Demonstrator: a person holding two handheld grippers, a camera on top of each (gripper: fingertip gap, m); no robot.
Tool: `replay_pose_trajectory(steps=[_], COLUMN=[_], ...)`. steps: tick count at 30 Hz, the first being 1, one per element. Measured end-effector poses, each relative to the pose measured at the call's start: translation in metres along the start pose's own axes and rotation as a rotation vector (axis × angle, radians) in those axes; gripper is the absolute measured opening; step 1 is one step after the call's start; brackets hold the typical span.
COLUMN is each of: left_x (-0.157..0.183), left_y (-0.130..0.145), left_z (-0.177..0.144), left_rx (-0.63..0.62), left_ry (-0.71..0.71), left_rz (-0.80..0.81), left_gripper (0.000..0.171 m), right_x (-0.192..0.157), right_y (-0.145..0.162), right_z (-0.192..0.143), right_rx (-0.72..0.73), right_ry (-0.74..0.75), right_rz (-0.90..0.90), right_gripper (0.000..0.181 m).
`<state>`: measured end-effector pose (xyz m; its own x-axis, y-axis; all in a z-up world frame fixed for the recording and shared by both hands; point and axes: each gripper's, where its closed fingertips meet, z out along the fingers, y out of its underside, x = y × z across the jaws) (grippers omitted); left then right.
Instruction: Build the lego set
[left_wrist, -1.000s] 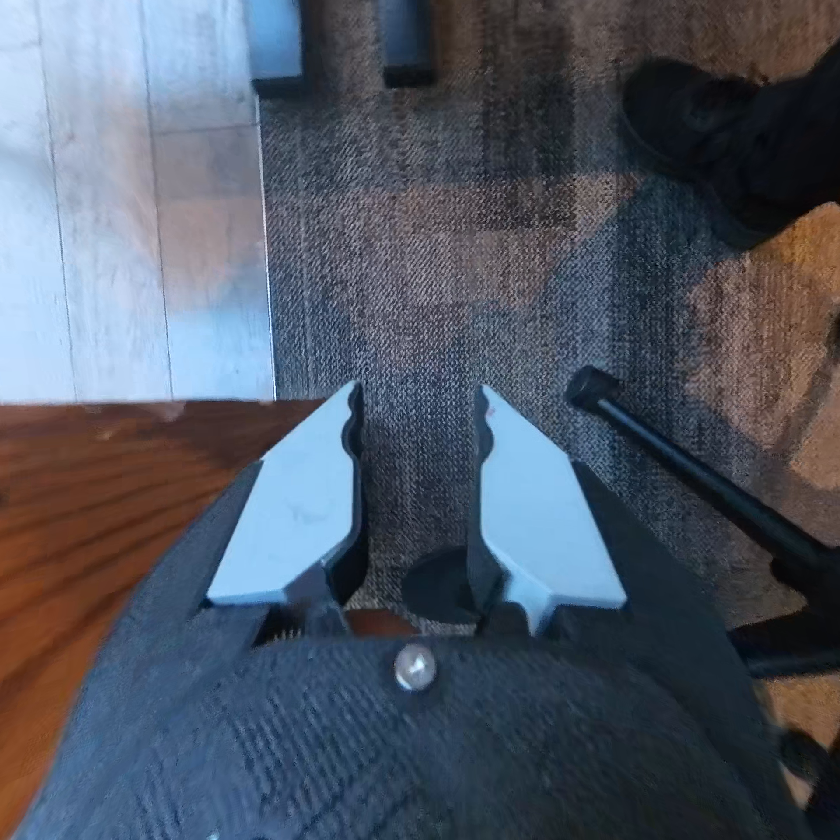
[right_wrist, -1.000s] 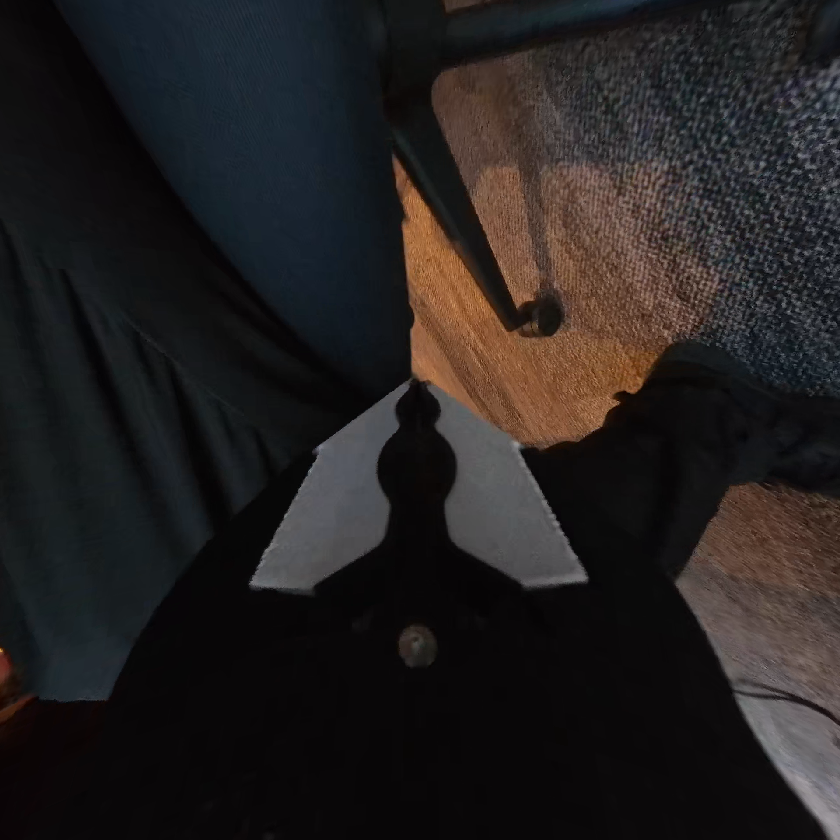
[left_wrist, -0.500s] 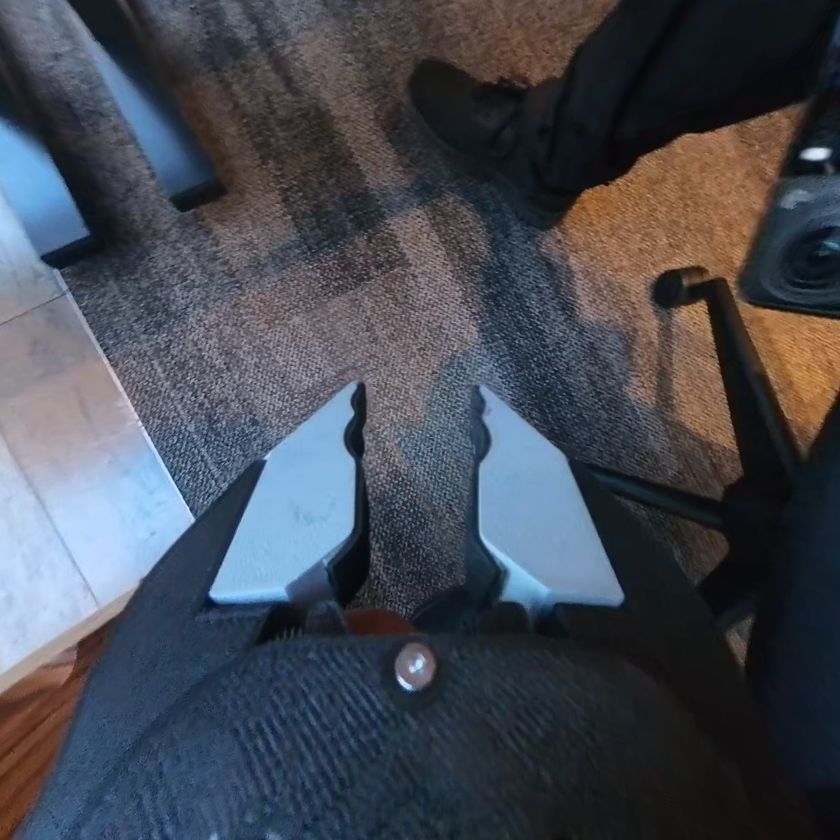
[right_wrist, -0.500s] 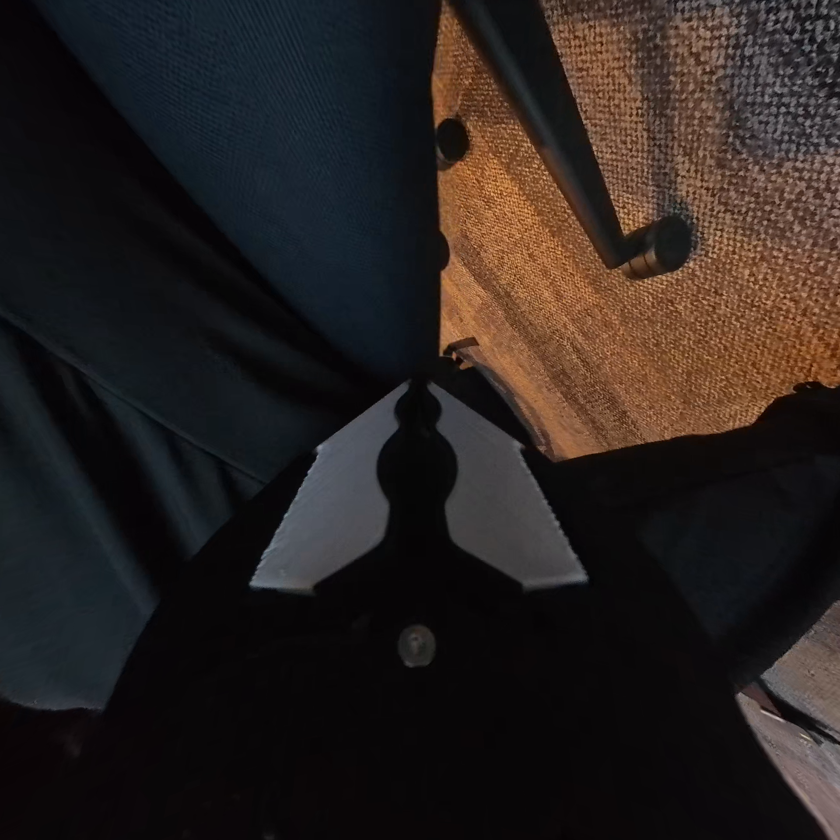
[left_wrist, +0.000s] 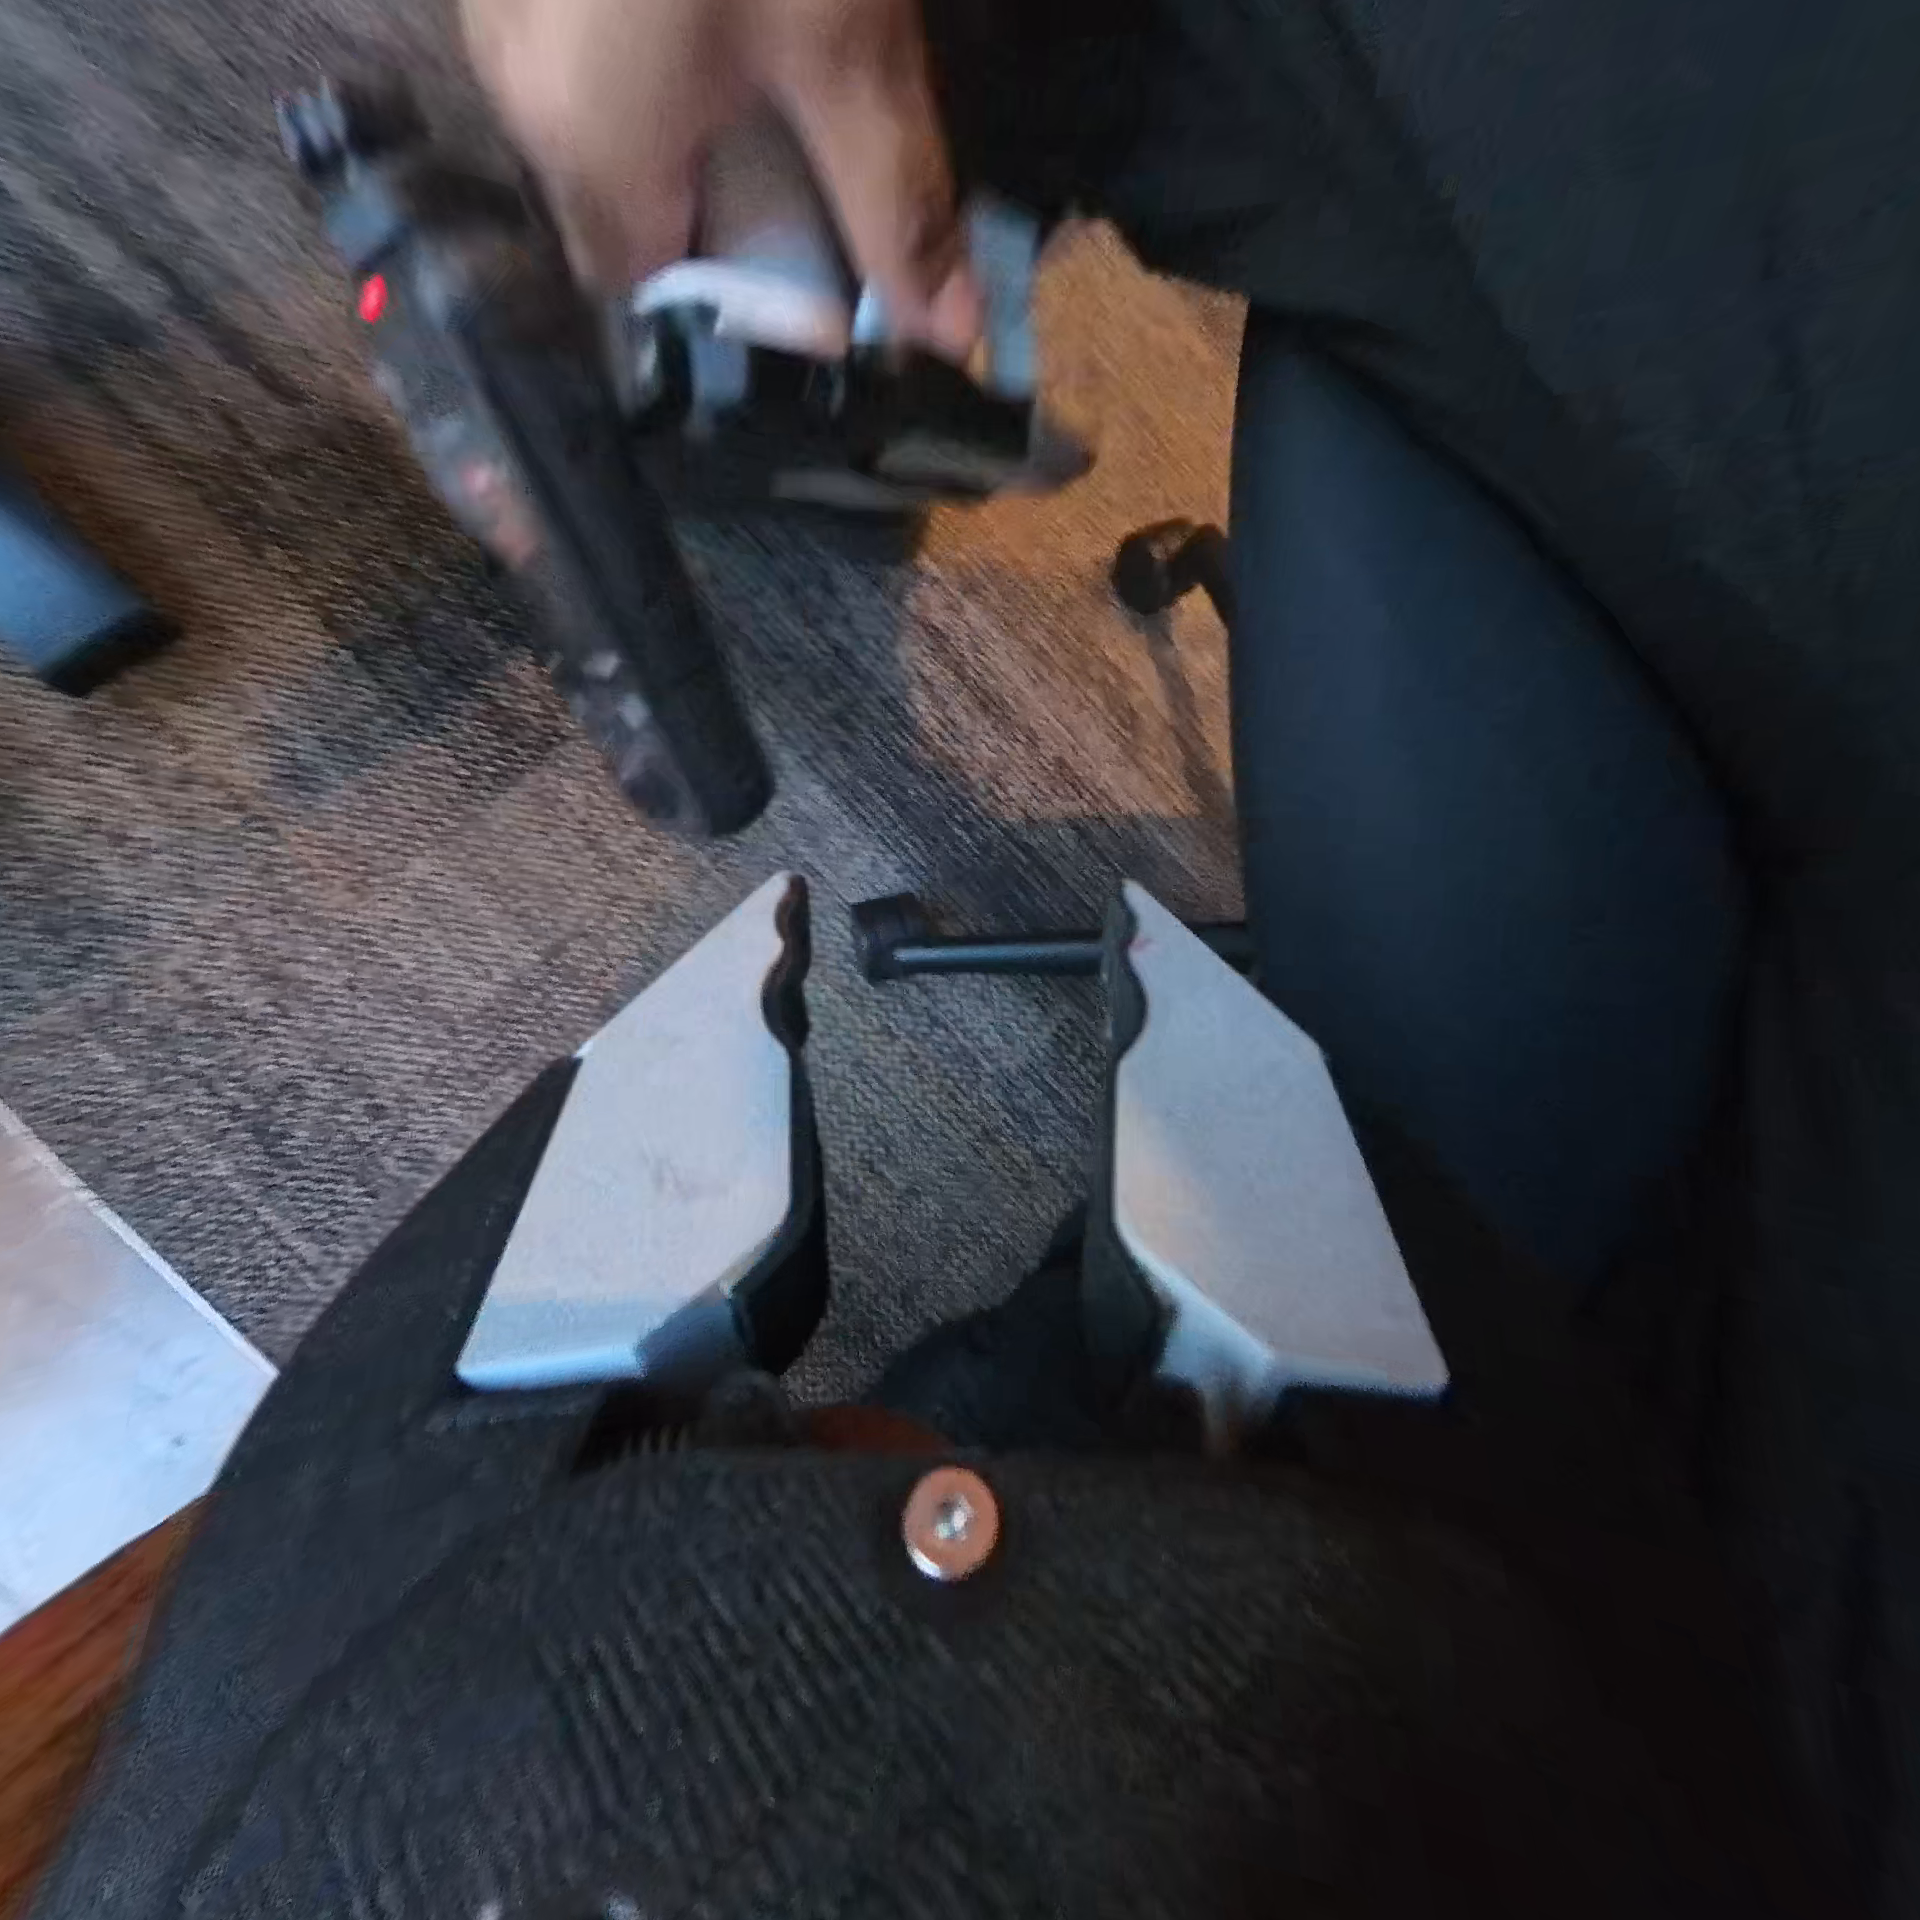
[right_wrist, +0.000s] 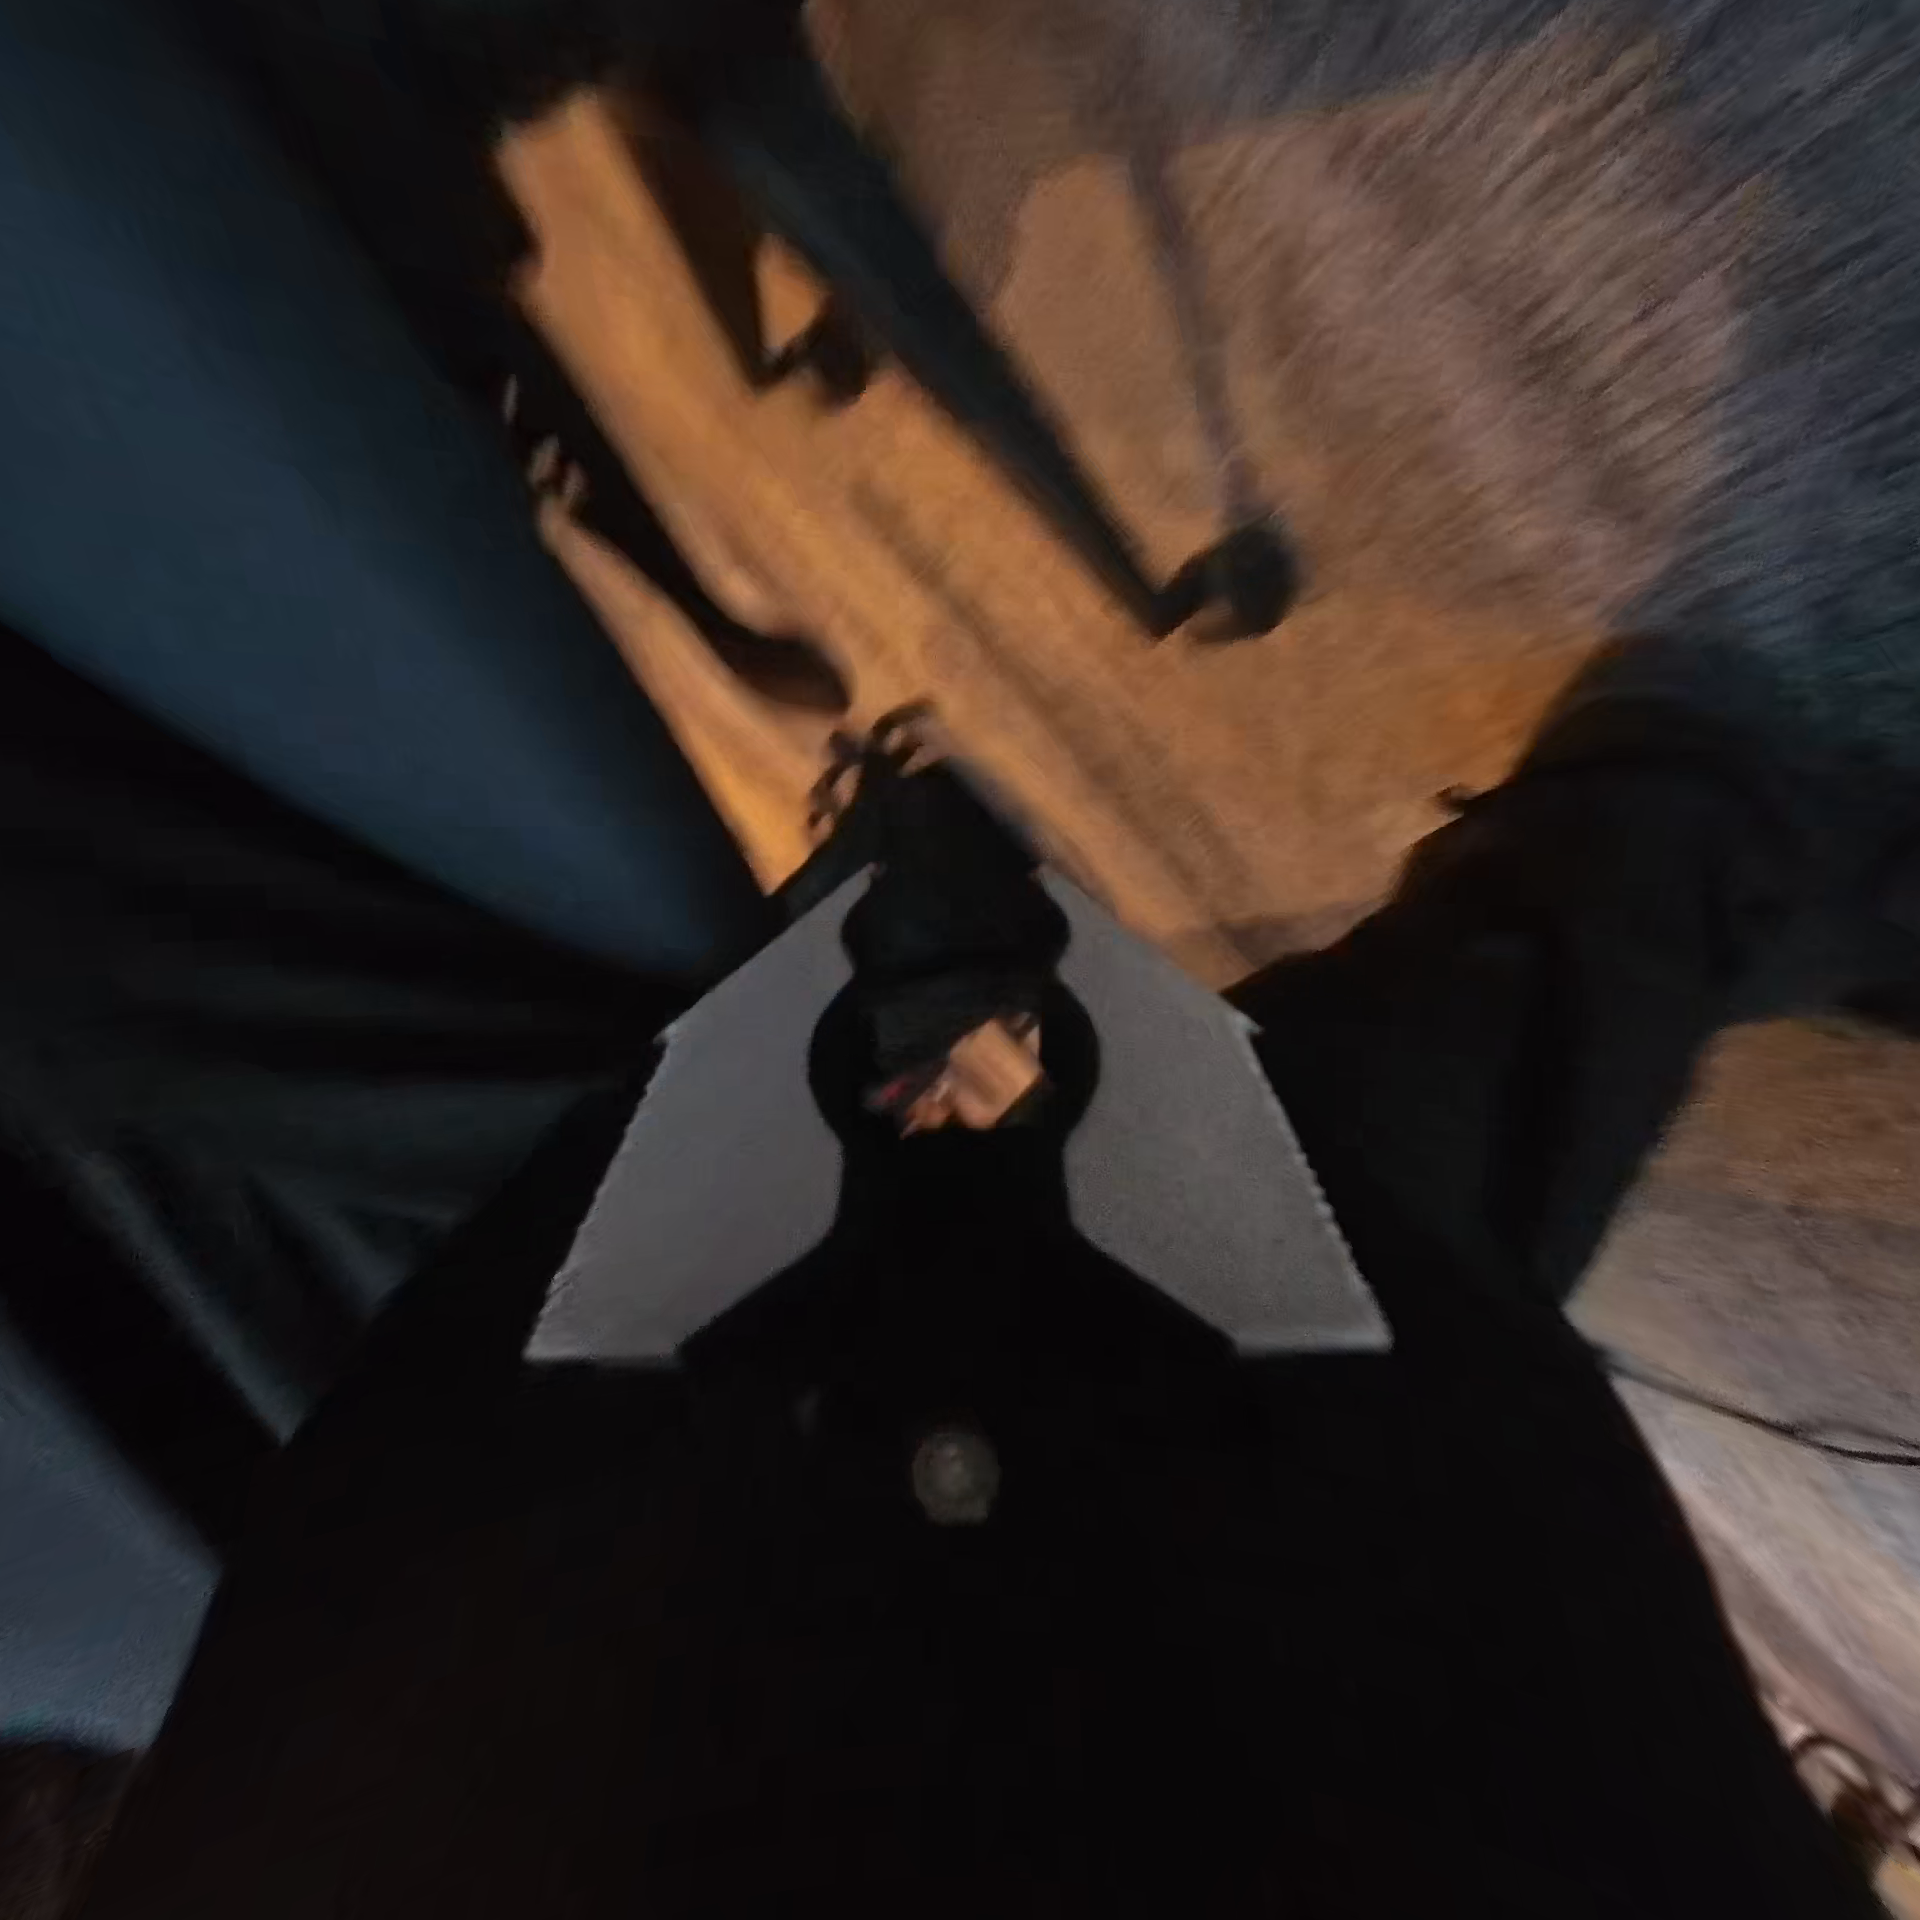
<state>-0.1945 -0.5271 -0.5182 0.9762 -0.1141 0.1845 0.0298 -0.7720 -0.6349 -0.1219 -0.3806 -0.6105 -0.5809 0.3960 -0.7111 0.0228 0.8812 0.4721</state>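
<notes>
Lego set: can't tell where it is or how it looks, neither view gives it. Both cams aim down at the floor.

Left gripper (left_wrist: 956, 935) hangs over grey patterned carpet (left_wrist: 364, 987), jaws wide apart, nothing btwn them. Thru the gap: a black chair leg w/ caster (left_wrist: 977, 948) lying across, down on the carpet. Dark blue chair seat (left_wrist: 1455, 831) fills the right side, just beside the right finger. Second caster (left_wrist: 1164, 566) peeks out by the seat edge, on an orange-lit patch of carpet. Up top, v. blurred: a hand (left_wrist: 727, 156) gripping grey and black hardware, w/ a long black body carrying a red light (left_wrist: 540, 499) slanting down toward the carpet. Can't make out more of it. Pale floor tile (left_wrist: 83, 1351) bottom left, sliver of brown wood (left_wrist: 62, 1652) below that.

Right gripper (right_wrist: 956, 883): heavy motion blur. Jaws stand a narrow way apart; a dark shape sits in the gap, can't tell if it's btwn the fingers or beyond them. Dark blue fabric (right_wrist: 312, 468) on the left, orange-lit carpet (right_wrist: 935, 571) ahead, black chair leg w/ caster (right_wrist: 1226, 582) crossing it.
</notes>
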Motion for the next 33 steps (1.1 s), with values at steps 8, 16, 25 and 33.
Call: replay_pose_trajectory(steps=[8, 16, 25, 33], left_x=[0.034, 0.058, 0.056, 0.065], left_y=[0.029, 0.136, 0.208, 0.222], left_z=[-0.043, -0.099, -0.158, -0.154], left_rx=[0.079, 0.107, 0.227, 0.190], left_ry=[-0.158, -0.311, -0.512, -0.509], left_rz=[-0.036, -0.265, -0.464, -0.513], left_gripper=[0.048, 0.046, 0.043, 0.027], right_x=[0.037, -0.018, -0.075, -0.073], right_y=[-0.186, -0.285, -0.335, -0.310], right_z=[-0.149, -0.194, -0.168, -0.182], right_rx=[0.712, 0.842, 0.630, 0.690], right_ry=[0.606, 0.723, 0.775, 0.887], right_rz=[-0.161, -0.101, -0.237, -0.154], right_gripper=[0.025, 0.035, 0.043, 0.076])
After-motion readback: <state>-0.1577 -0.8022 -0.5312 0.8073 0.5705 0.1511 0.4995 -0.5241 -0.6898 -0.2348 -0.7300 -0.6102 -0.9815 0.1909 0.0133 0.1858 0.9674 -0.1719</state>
